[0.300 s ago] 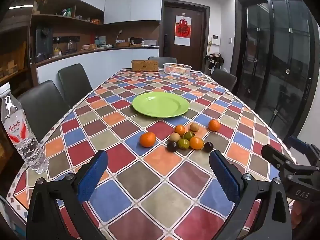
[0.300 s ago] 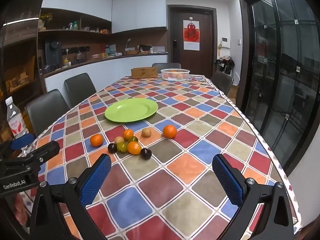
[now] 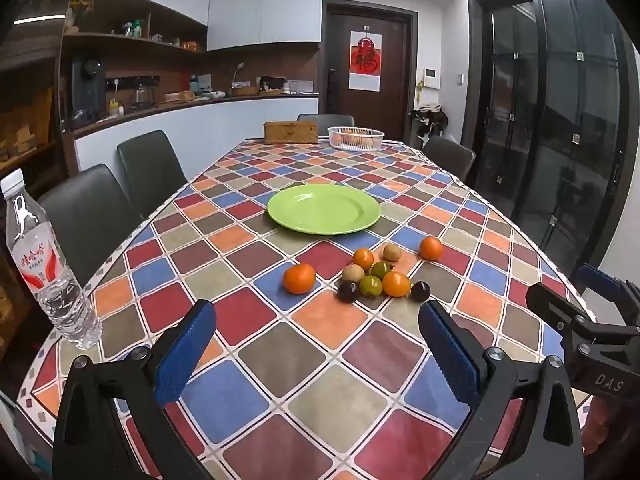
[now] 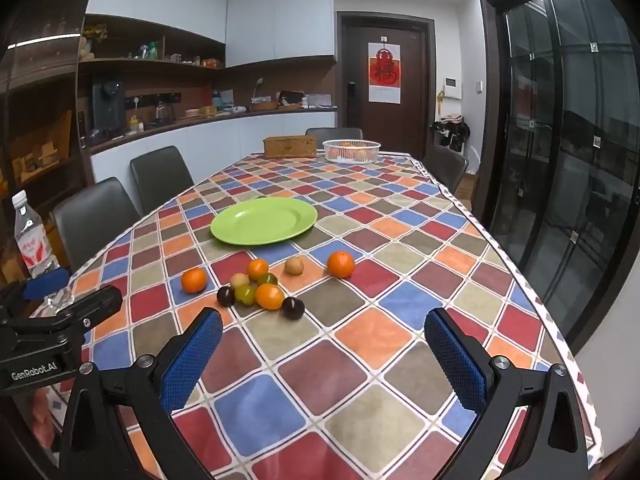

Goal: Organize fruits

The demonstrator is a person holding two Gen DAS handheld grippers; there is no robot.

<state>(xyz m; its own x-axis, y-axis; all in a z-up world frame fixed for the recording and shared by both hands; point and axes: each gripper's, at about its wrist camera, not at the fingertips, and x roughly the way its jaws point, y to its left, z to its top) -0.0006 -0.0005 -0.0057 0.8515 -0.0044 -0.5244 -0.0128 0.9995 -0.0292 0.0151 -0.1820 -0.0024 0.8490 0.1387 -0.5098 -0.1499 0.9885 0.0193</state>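
Left wrist view shows the left tool (image 3: 316, 354) with its blue-padded fingers spread wide and nothing between them. It hangs over the near end of the long bench with the checked cloth of many colours (image 3: 256, 392). The small round fruits, orange, green, tan and dark purple (image 3: 370, 276), lie in a loose bunch on the cloth, ahead of this tool and a bit to its right, well apart from it. The round flat green plate (image 3: 324, 209) sits bare just beyond them.

Right wrist view shows the right tool (image 4: 323, 354) spread wide too, holding nothing. The fruit bunch lies ahead and to its left. A clear plastic water bottle (image 3: 42, 264) stands at the near left edge.
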